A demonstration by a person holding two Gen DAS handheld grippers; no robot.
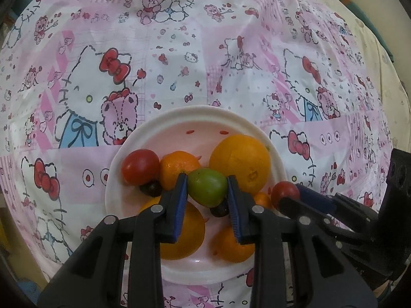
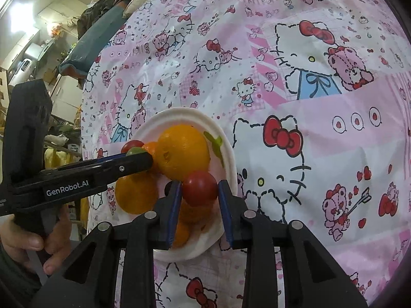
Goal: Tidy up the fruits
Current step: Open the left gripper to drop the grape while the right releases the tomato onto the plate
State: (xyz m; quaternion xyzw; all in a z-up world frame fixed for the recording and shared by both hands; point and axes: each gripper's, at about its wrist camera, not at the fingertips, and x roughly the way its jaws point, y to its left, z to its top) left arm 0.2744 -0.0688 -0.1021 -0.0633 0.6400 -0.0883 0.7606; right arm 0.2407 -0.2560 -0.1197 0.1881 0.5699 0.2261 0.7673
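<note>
Left wrist: green fruit [image 1: 207, 190] between tool [image 1: 207, 201] pads.

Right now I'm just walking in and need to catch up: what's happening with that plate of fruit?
A person is working two handheld grippers over a white plate of oranges and small fruits on a pink cartoon-print tablecloth. The left gripper is clamped on a small green fruit; the right gripper is clamped on a small red tomato-like fruit at the plate's edge. Both fruits are still over the plate.
</note>
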